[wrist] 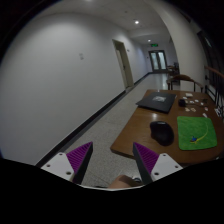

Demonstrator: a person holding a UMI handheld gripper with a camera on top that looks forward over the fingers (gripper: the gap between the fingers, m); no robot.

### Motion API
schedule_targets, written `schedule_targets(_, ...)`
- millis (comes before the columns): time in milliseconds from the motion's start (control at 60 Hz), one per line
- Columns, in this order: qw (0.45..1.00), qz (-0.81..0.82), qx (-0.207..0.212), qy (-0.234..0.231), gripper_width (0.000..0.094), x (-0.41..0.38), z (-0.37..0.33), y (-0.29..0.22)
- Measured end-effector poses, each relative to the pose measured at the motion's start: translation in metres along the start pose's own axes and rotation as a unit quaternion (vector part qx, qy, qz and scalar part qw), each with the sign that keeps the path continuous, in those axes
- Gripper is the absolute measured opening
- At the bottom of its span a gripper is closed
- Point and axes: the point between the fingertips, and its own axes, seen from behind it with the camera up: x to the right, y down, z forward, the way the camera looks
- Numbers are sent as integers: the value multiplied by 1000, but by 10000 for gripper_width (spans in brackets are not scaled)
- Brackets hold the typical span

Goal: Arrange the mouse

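Observation:
A black mouse (162, 131) lies on a brown wooden table (136, 128), ahead and to the right of my fingers. A green mouse mat (200, 131) lies just right of it, with a small white thing on its far part. My gripper (112, 164) is open and empty, held above the floor at the table's near left corner. Its right purple pad (148, 159) overlaps the table's near edge; its left pad (76, 159) is over the floor.
A closed dark laptop (156, 101) lies farther along the table. A long corridor with white walls runs ahead to a door (158, 59). Chairs (180, 78) stand beyond the table. A hand (124, 182) shows low between the fingers.

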Motion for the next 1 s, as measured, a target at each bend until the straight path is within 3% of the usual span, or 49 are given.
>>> schedule_targets(100,999,-5,6,32,819,25,4,-3)
schedule_targets(283,990,-14,4,137,818,131,7,1)
schedule_targets(400,984,-21,5,177,815,206,19,-3)
schedule_targets(783,982,-50,0,182,804,231,99,-42)
schedule_targets(900,979,-65,-2,191,741,241,127,-57)
schedule_targets(950,979,-70,-8,191,656,243,139,-59)
schedule_targets(1000,979,-75,-16,190,503,244,150,-58)
